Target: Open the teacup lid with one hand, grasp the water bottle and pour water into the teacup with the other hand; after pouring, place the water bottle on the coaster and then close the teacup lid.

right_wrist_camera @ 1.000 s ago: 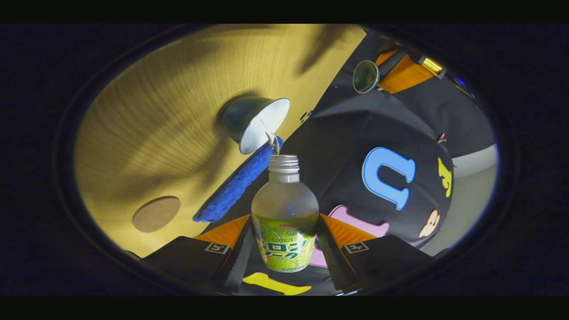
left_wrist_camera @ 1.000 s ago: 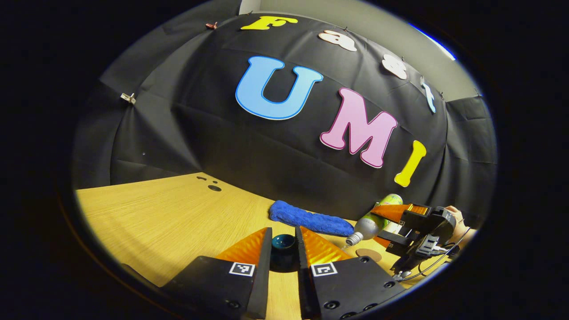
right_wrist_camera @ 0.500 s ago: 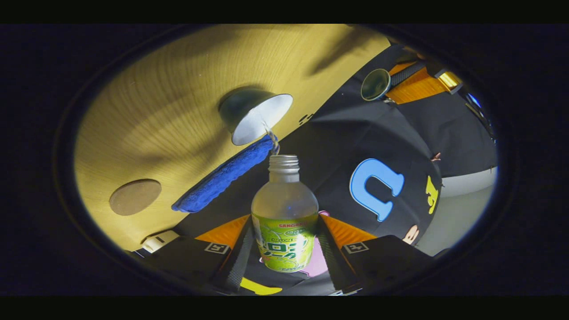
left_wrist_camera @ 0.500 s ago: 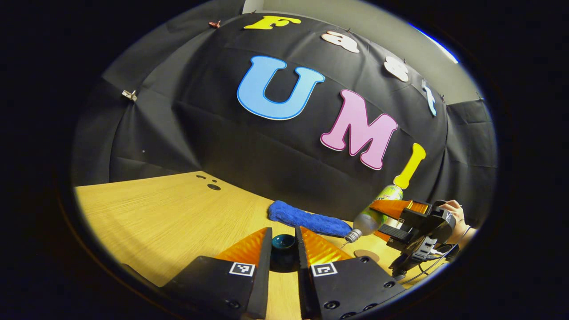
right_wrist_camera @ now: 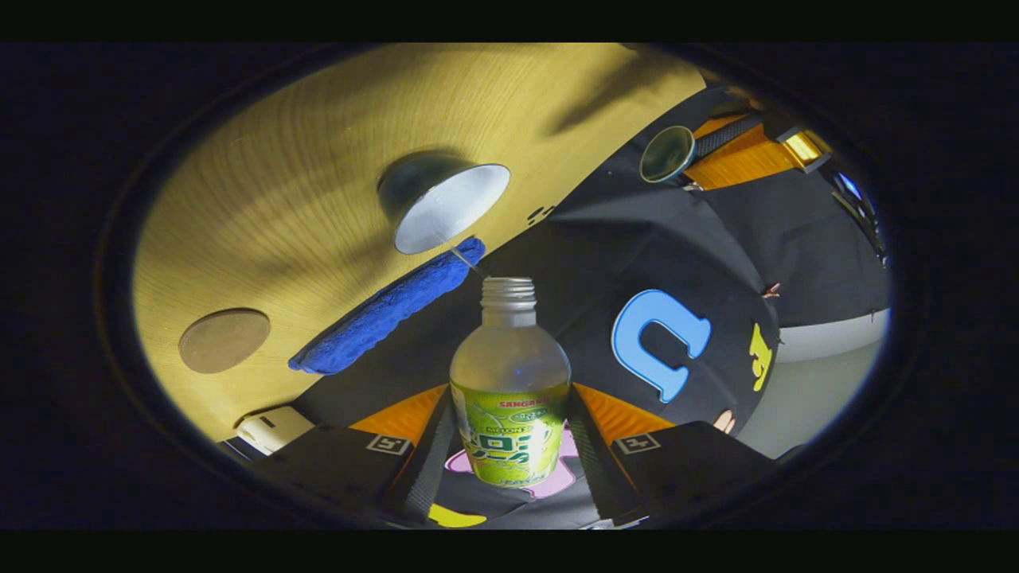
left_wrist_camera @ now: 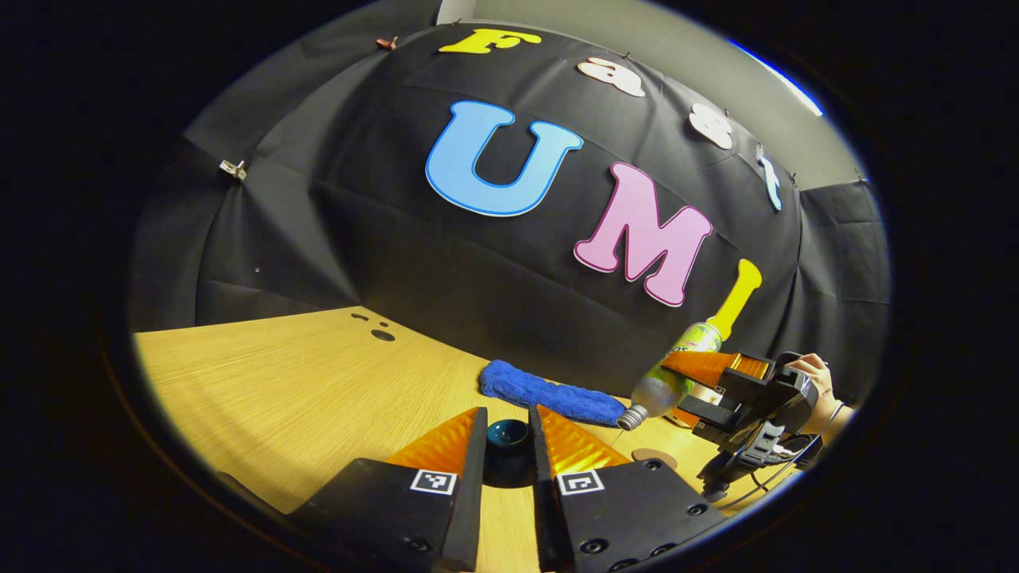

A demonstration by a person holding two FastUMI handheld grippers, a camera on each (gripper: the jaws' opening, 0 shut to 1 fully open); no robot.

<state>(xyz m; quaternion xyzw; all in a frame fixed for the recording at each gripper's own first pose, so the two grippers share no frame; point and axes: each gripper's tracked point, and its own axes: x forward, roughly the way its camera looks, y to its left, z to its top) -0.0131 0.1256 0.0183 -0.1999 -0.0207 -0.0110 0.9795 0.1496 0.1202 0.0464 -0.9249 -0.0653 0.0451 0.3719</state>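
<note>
Jaws of the right gripper [right_wrist_camera: 509, 446] are clamped on the green-labelled clear water bottle [right_wrist_camera: 509, 382], whose stream has thinned to a trickle into the white-lined dark teacup [right_wrist_camera: 446, 205] on the wooden desk [right_wrist_camera: 279, 199]; pouring is judged nearly done. Left gripper [left_wrist_camera: 508, 446] jaws are closed on the dark round teacup lid [left_wrist_camera: 508, 434], held aloft.

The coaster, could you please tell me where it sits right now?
In the right gripper view, the coaster lies bare on the table, at the left, beside the blue cloth and apart from the teacup.
</note>
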